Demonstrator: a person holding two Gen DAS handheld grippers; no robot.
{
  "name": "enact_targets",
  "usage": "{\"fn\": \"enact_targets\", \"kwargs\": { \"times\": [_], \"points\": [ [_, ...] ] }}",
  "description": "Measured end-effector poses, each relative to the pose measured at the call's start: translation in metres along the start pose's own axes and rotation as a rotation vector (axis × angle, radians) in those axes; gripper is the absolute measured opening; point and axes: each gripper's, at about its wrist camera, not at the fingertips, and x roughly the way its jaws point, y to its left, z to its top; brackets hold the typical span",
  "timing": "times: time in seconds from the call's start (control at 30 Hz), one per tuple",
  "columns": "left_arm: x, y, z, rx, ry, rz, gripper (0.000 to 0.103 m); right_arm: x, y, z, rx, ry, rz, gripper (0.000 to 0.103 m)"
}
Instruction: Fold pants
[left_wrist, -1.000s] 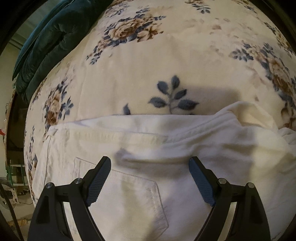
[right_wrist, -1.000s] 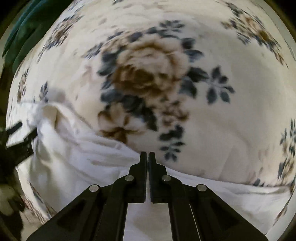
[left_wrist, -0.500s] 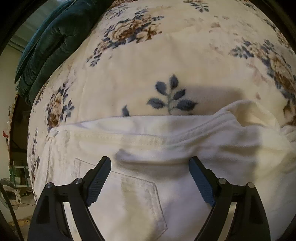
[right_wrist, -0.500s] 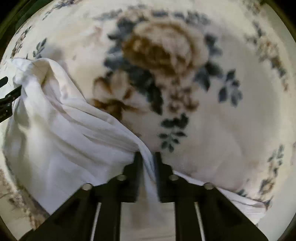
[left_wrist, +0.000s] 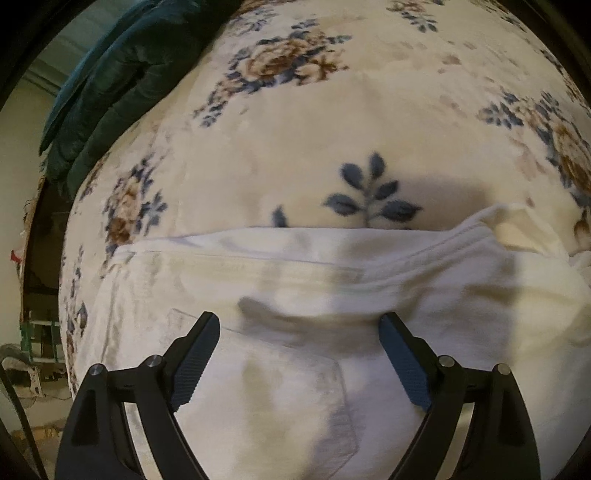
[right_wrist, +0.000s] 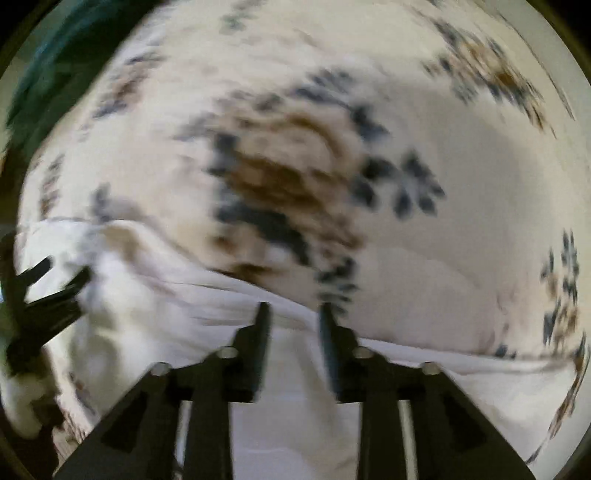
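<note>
- My left gripper (left_wrist: 297, 325) spread wide, nothing between the fingers, hovering over the white pants (left_wrist: 424, 295).
- Pants lie on the floral blanket (left_wrist: 332, 129), back pocket (left_wrist: 288, 391) at 6 o'clock.
- My right gripper (right_wrist: 291, 314) parted narrowly, pinching nothing; view blurred.
- Teal cushion (left_wrist: 110, 92) at 10 o'clock.

Both views are fisheye, bowing the scene outward and darkening to black at the corners. Left wrist view: warm, moderate indoor light; mostly sharp, slightly soft toward the rim. A broad soft shadow crosses the white pants (left_wrist: 332, 280) and the floral blanket (left_wrist: 332, 122) beyond them. Right wrist view: strong motion blur smears the floral pattern and the fabric edges; the lower centre is bright, nearly washed out.
</note>
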Motion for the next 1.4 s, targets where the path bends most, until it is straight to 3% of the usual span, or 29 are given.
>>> {"fn": "enact_targets", "kwargs": {
  "times": [0.03,0.07,0.17,0.27,0.37,0.4,0.43,0.47,0.53,0.6,0.67,0.77,0.83,0.9,0.93,0.97,1.03,1.1,1.13,1.17,1.2,1.3,1.4],
  "points": [
    [-0.002,0.003,0.0,-0.007,-0.006,0.011,0.089,0.0,0.015,0.005,-0.047,0.001,0.037,0.058],
    [-0.003,0.005,0.001,-0.016,-0.01,0.017,0.089,0.001,0.028,0.013,-0.106,0.016,0.086,0.065],
    [-0.005,0.015,0.004,-0.045,-0.016,0.033,0.089,0.017,0.072,0.027,-0.295,0.075,0.158,0.068],
    [-0.004,0.026,0.007,-0.069,-0.016,0.043,0.089,0.038,0.127,0.035,-0.491,0.114,0.115,0.068],
    [-0.002,0.035,0.008,-0.095,-0.009,0.039,0.089,0.054,0.154,0.046,-0.56,0.148,0.122,0.068],
    [0.0,0.037,0.008,-0.101,-0.007,0.041,0.089,0.06,0.158,0.048,-0.562,0.148,0.108,0.064],
    [0.004,0.039,0.007,-0.1,0.0,0.045,0.089,0.068,0.159,0.051,-0.535,0.148,0.109,0.021],
    [0.007,0.039,0.007,-0.097,0.007,0.047,0.089,0.074,0.16,0.056,-0.475,0.16,0.137,0.003],
    [0.023,0.042,0.002,-0.094,0.044,0.051,0.089,0.076,0.139,0.066,-0.287,0.158,0.223,0.003],
    [0.029,0.047,-0.002,-0.108,0.059,0.022,0.089,0.072,0.113,0.069,-0.2,0.121,0.225,0.003],
    [0.027,0.049,-0.003,-0.114,0.053,0.019,0.089,0.082,0.086,0.068,-0.055,0.153,0.28,0.003],
    [0.023,0.049,-0.003,-0.109,0.045,0.023,0.089,0.089,0.081,0.066,0.007,0.177,0.324,0.003],
    [0.021,0.049,-0.003,-0.108,0.045,0.013,0.089,0.08,0.082,0.069,0.007,0.181,0.333,0.007],
    [0.022,0.047,-0.003,-0.1,0.045,0.015,0.089,0.056,0.079,0.072,-0.036,0.141,0.285,0.029],
    [0.023,0.046,-0.003,-0.091,0.046,0.019,0.089,0.04,0.075,0.07,-0.073,0.12,0.243,0.057],
    [0.023,0.045,-0.003,-0.088,0.046,0.021,0.089,0.029,0.072,0.069,-0.102,0.112,0.215,0.073],
    [0.024,0.044,-0.002,-0.086,0.047,0.021,0.089,0.023,0.062,0.062,-0.124,0.159,0.2,0.072],
    [0.026,0.043,-0.002,-0.086,0.05,0.017,0.089,0.033,0.063,0.048,-0.171,0.216,0.193,0.039],
    [0.028,0.043,-0.002,-0.086,0.054,0.015,0.089,0.037,0.064,0.044,-0.205,0.218,0.149,0.011],
    [0.029,0.042,-0.003,-0.083,0.055,0.015,0.089,0.042,0.064,0.041,-0.231,0.216,0.114,0.011],
    [0.031,0.04,-0.003,-0.077,0.059,0.016,0.089,0.044,0.06,0.042,-0.217,0.188,0.083,0.002],
    [0.03,0.037,-0.002,-0.057,0.055,0.036,0.089,0.055,0.042,0.046,-0.109,0.188,0.076,0.002],
    [0.02,0.038,-0.002,-0.054,0.046,0.016,0.089,0.042,0.051,0.046,-0.121,0.168,0.035,0.006]
  ]
}}
